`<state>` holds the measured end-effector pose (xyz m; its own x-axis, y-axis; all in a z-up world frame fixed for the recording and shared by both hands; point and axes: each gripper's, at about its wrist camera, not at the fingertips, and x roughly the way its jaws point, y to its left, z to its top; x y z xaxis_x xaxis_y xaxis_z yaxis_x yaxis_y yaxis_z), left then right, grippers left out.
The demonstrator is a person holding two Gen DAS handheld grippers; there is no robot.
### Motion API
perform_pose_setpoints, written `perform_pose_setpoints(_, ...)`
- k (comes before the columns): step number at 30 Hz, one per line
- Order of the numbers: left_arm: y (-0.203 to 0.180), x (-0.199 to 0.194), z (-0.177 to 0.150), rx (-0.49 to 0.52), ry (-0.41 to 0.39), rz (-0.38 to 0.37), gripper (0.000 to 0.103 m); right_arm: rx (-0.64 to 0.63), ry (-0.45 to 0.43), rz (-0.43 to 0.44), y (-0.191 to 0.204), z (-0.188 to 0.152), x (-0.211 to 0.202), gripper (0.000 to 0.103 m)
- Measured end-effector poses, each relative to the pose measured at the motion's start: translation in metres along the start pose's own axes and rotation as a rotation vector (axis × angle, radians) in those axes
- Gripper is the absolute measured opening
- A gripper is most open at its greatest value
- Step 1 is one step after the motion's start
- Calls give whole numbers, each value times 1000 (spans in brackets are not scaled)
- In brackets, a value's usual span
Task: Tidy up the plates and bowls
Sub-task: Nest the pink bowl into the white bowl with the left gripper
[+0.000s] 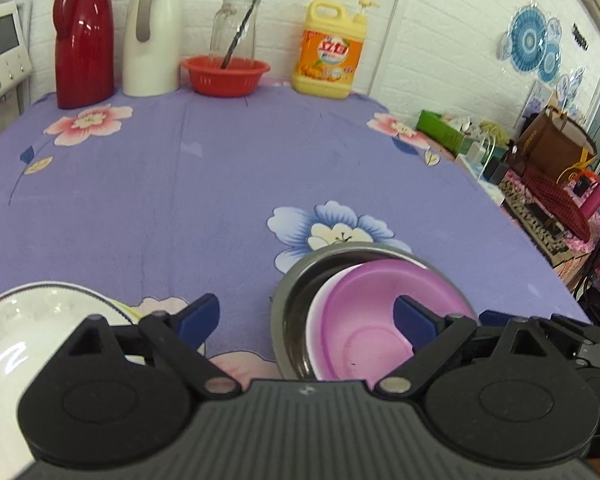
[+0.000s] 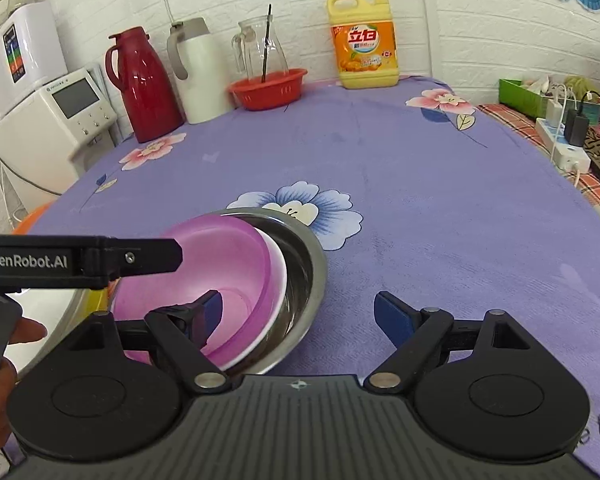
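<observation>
Both grippers spread wide, holding nothing.
Risk: tipping tilted pink bowl (image 2: 204, 264) inside steel bowl (image 2: 306, 264) beneath left gripper (image 1: 306, 320); right gripper (image 2: 298, 312) alongside.

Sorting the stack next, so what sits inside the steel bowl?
A purple bowl sits tilted inside the steel bowl. A white rim shows beneath it; whether that is another bowl is unclear, and the steel bottom is mostly covered.

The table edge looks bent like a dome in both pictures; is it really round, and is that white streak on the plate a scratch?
Left wrist view: the purple tablecloth bows from fisheye distortion; the streak on the white plate is glare. Right wrist view: same bowing; the steel bowl reflects light.
</observation>
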<state>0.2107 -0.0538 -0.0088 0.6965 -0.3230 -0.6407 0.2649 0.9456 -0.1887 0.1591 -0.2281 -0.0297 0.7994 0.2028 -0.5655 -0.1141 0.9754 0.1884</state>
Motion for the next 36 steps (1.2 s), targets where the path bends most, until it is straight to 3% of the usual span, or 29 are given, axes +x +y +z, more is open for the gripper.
perform_pose_setpoints(13,-3,35,4,47,80,-1,95,4,51,25,1,2,21,103)
perform_pose_setpoints(27,-6,39,0,81,105,-30,95,-48,36,29,4,-4,23,103)
perform_pose_setpoints(36,-6,37,-1,73,106,-48,90,-3,41,22,6,-6,14,103)
